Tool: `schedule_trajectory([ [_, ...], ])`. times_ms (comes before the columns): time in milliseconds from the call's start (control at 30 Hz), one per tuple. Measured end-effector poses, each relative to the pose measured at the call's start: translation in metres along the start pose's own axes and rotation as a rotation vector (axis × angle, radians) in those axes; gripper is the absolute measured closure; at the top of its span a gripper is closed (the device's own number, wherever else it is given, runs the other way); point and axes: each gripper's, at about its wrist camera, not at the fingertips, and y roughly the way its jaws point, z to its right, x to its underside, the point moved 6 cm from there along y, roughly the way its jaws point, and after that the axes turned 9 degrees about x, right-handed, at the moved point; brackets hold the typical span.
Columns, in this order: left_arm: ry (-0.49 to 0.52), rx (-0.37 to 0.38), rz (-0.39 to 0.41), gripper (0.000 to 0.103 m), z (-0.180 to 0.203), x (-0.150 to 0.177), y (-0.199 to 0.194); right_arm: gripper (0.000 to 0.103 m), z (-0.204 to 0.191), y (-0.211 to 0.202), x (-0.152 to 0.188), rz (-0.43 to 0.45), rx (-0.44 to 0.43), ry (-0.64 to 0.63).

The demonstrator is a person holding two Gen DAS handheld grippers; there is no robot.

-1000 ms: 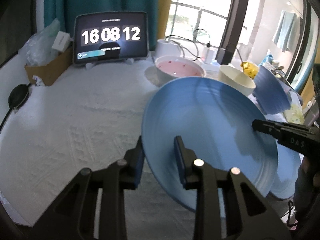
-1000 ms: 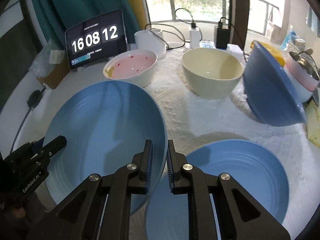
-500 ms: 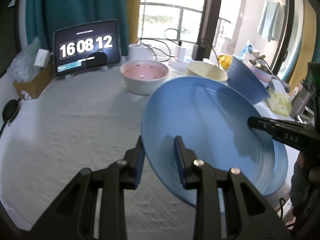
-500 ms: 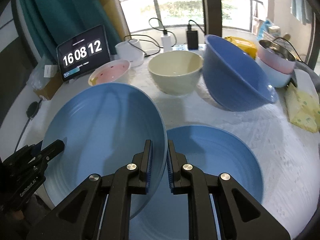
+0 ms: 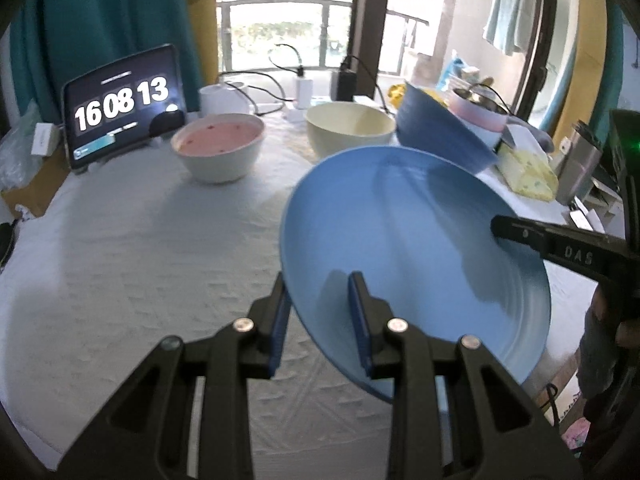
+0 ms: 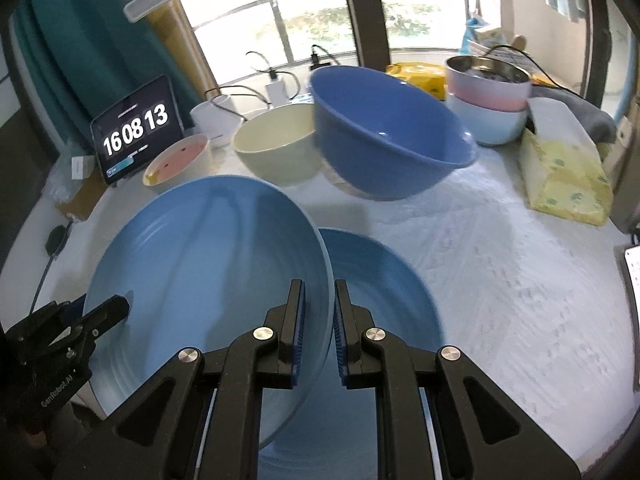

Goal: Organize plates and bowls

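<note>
Clamping opposite rims of one light blue plate [image 6: 200,280], the left gripper [image 5: 320,320] and right gripper [image 6: 319,332] are holding it tilted above the white tablecloth [image 5: 140,248], partly over a second blue plate [image 6: 380,288], with pink-lined bowl [image 5: 219,151], cream bowl [image 6: 276,148] and dark blue bowl [image 6: 384,136] sitting behind.

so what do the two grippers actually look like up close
Both are matte black plastic. The left gripper and right gripper each have two triangular cut-out arms with silver screw heads and blue ribbed pads on the inner faces. Seen from the side, the right one carries raised "DAS" lettering; the left one has white "GenRobot.AI" print.
</note>
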Motion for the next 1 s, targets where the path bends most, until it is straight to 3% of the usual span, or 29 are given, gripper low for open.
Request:
schedule_trajectory([
  [400, 0.063, 0.037, -0.062, 0.073, 0.04, 0.003, 0.028, 0.088, 0.046, 0.001, 0.009, 0.0, 0.062, 0.026],
  [800, 0.119, -0.021, -0.132, 0.072, 0.045, 0.011, 0.042, 0.088, 0.051, 0.006, 0.024, -0.017, 0.075, -0.005],
  [1000, 0.101, -0.043, -0.146, 0.069, 0.034, 0.015, 0.044, 0.086, 0.056, 0.008, 0.028, -0.029, 0.076, 0.002],
])
